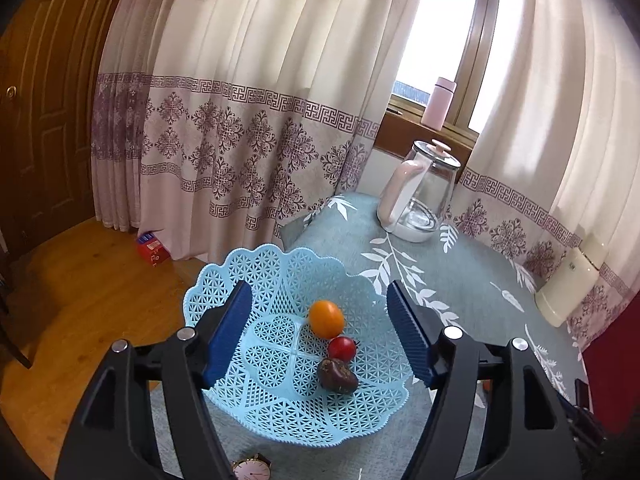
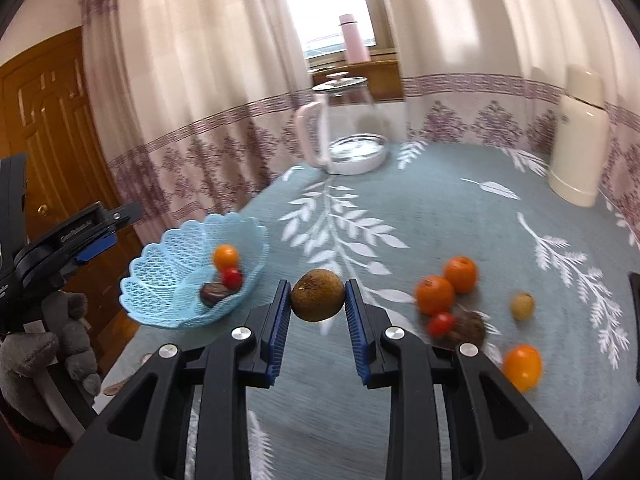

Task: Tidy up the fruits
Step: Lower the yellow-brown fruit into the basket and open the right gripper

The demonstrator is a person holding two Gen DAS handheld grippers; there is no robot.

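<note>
Teal tablecloth (image 2: 440,216) with white leaf print; patterned curtains, wooden door behind. No legible writing. Right gripper (image 2: 318,300) clamped on a round brown fruit (image 2: 317,295), held above the cloth. Blue lattice basket (image 2: 168,280) at 9 o'clock holds three fruits. Left gripper (image 1: 320,328) spread wide over basket, empty

A lived-in home room: long cream curtains (image 1: 248,92) with a purple patterned band hang over a wood-framed window (image 1: 464,60), beside a panelled wooden door (image 1: 44,92) and wood floor (image 1: 80,280). The counter's leaf-print cloth (image 2: 420,216) carries a glass kettle (image 2: 348,128) and cream thermos (image 2: 580,136); a pink bottle (image 2: 354,40) stands on the sill.
</note>
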